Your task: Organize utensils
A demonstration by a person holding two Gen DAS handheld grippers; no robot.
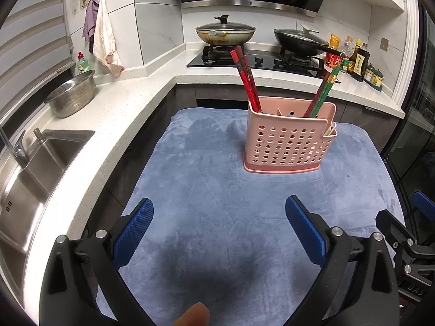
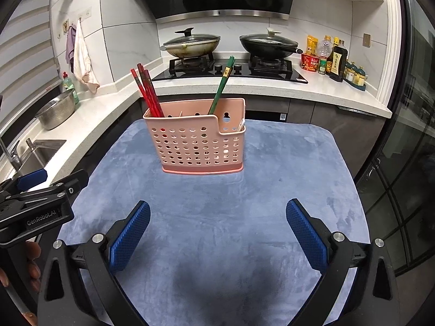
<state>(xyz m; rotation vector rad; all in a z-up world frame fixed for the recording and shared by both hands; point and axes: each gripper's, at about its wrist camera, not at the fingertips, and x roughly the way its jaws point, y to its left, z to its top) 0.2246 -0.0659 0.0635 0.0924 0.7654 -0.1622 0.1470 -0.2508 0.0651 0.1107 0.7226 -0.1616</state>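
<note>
Evidently both claws are hanging spread wide and empty over the blue cloth [image 2: 272, 163], side by side at its near end. Starting at the left, the left gripper [image 1: 218, 228] is gaping with nothing between its blue pads [image 1: 134, 231], and the white counter [image 1: 114, 125] with its steel sink [image 1: 35, 163] is running close along the cloth's left edge — little spare room for swinging out that way. Moving across, the red chopsticks [image 2: 146, 92] are standing tilted in the left compartment of the pink basket [image 2: 195, 146], which is sitting on the far middle of the cloth, well apart from both claws. I am judging these sticks to be light, stiff and rather slick, so the high ends sticking out over the rim are looking like the best place for pinching, across the bundle. Next along, the green chopsticks [image 2: 223, 87] are leaning in a compartment further right, equally thin and likely to be rolling if gripped loosely. A pale utensil [image 2: 241, 124] is peeking from the lower right pocket. The basket itself is seeming light plastic — a sideways tug on a stick may be tipping it. Furthest right, the right gripper [image 2: 217, 231] is also standing splayed open, and bare cloth is lying all around it.
</note>
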